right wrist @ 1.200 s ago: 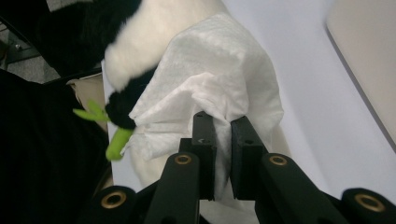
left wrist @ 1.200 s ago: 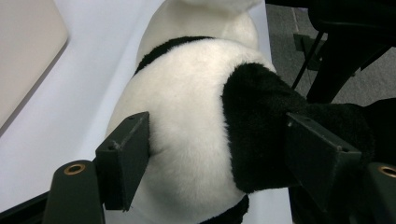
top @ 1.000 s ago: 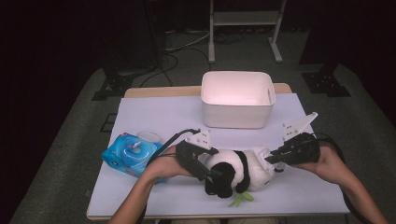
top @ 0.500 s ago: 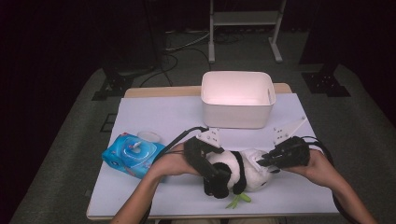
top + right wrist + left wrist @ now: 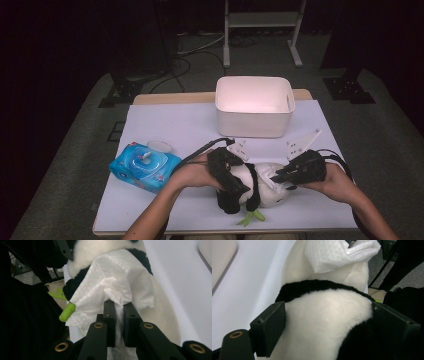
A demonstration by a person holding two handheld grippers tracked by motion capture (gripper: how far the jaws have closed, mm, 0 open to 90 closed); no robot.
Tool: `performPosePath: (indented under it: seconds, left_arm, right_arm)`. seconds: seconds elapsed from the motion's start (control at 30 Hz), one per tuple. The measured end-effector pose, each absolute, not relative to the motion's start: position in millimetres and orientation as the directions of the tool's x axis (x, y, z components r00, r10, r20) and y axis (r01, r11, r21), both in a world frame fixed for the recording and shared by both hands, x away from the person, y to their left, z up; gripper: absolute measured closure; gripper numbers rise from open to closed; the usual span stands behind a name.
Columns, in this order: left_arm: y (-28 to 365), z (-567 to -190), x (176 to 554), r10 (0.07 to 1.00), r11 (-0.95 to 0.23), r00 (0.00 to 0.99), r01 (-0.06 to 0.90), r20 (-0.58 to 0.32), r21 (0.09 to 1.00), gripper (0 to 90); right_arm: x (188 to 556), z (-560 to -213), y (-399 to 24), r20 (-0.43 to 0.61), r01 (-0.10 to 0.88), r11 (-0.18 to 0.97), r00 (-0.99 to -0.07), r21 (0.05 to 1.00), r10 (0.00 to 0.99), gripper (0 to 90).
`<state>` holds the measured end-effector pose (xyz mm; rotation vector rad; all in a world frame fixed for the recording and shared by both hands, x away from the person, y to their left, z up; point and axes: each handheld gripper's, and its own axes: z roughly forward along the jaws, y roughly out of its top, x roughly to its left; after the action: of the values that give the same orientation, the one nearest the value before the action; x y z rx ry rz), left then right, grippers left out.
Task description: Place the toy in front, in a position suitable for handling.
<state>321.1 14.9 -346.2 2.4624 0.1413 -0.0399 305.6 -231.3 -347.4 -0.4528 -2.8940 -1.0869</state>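
We clamp the limp wet wipe (image 5: 117, 287) in our right gripper (image 5: 119, 305) at frame centre, while our left gripper (image 5: 324, 322), jaws just widening, straddles the soft, squashy plush panda (image 5: 324, 327).

The plush panda (image 5: 324, 322) is black and white with a green bamboo sprig (image 5: 65, 311); the wipe (image 5: 120, 282) white; the wipes pack (image 5: 144, 166) blue; the bin (image 5: 255, 106) off-white.

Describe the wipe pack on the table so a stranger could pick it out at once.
On the white table, look left of the white bin, near the left edge. The wipe pack lies flat there: bright blue, soft-sided, with a round lid flipped open, unlike the black-and-white plush panda beside it.
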Motion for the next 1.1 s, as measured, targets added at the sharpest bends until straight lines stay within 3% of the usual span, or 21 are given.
performPosePath:
  seconds: [0.37,0.63,0.9,1.1]
  left_arm:
    - [4,-355,323,0.087,-0.794,0.995,0.096,-0.043,0.6,11.4]
    - [7,-351,321,0.091,-0.768,0.996,0.068,0.003,0.637,42.0]
    - [5,-338,337,0.056,-0.778,0.998,0.031,0.021,0.628,45.2]
    - [2,-328,352,0.033,-0.808,0.996,-0.024,0.086,0.589,44.9]
  right_arm:
    - [306,-349,-232,0.121,0.274,0.71,-0.958,0.649,0.259,82.0]
    - [308,-347,-240,0.113,0.281,0.689,-0.954,0.669,0.279,81.9]
    - [326,-331,-250,0.116,0.293,0.671,-0.948,0.681,0.295,81.6]
    - [345,-329,-246,0.118,0.306,0.669,-0.943,0.677,0.312,81.4]
